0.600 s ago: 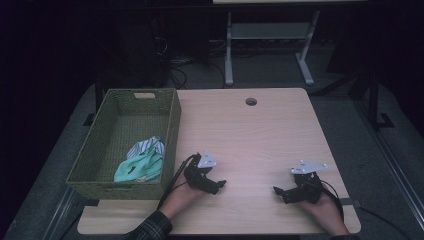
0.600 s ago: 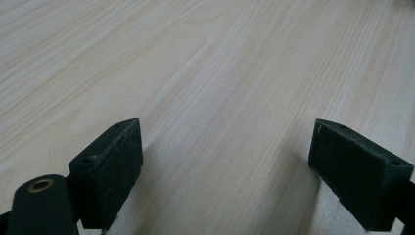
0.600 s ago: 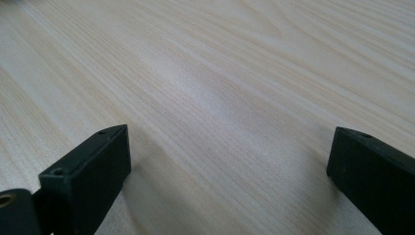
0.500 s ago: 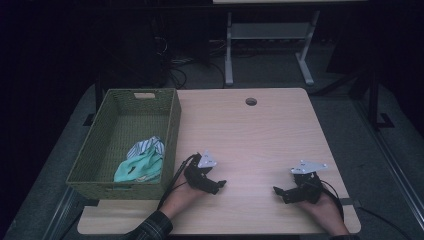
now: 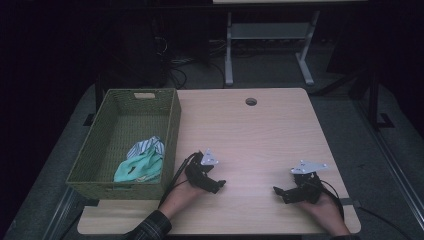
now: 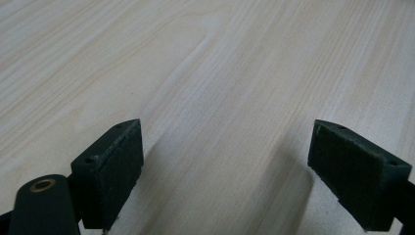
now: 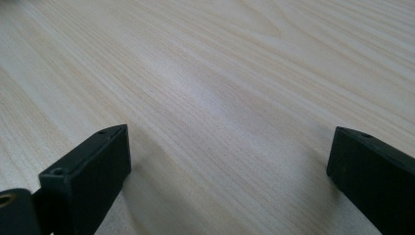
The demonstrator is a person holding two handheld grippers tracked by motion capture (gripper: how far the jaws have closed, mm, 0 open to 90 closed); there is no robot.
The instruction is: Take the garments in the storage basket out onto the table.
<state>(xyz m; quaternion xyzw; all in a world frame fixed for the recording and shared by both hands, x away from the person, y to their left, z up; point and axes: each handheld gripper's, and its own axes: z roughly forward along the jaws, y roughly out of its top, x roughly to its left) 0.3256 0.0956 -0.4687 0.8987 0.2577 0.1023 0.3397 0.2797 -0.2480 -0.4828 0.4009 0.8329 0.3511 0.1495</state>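
wooden table (image 5: 250, 135) under open claws

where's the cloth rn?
In the high view the cloth lies inside the green basket at the table's left, in its near end, just left of the left gripper.

Dim high view, bright sharp close-ups

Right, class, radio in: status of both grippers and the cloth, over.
Left gripper open, empty, low over table. Right gripper open, empty. Cloth bunched in basket, untouched. Nothing in the way.
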